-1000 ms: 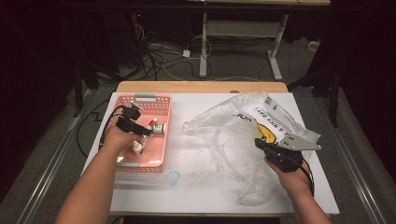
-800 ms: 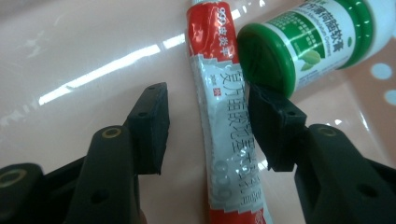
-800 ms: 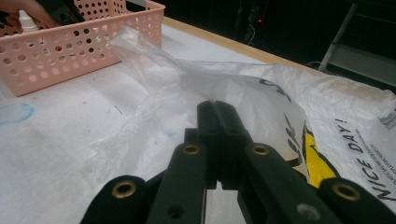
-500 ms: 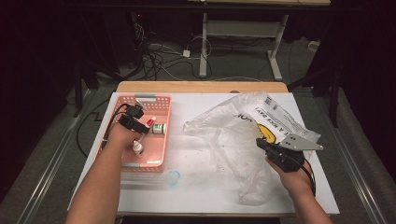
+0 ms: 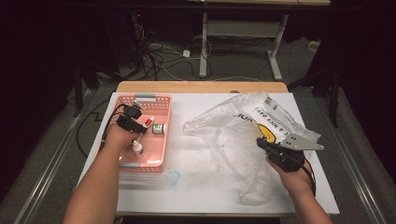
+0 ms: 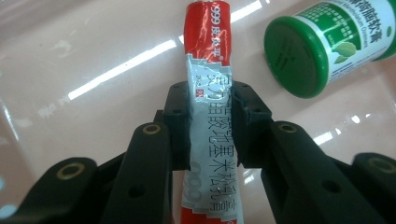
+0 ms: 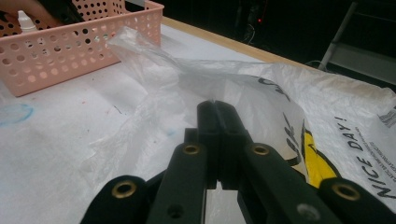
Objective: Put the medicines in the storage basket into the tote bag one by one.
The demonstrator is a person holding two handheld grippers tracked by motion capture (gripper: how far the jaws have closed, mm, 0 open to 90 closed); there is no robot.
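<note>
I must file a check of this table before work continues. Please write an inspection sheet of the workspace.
Surface: white table, faint stains.
Job's things: red and silver tube in pink basket; plastic bag spread at right.
Clutter: green jar and small white bottle in the basket.
Grippers: left claw has just been closing, pads on the tube; right claw shut on the bag's film.
Cables: one trails from each gripper; more on the floor.
Surroundings: dark, desk legs behind.

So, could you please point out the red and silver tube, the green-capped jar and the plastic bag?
Red and silver tube (image 6: 211, 126), left gripper view, silver middle.
Green-capped jar (image 6: 296, 56), left gripper view, green cap.
Plastic bag (image 5: 261, 116), high view, printed upper part.
</note>
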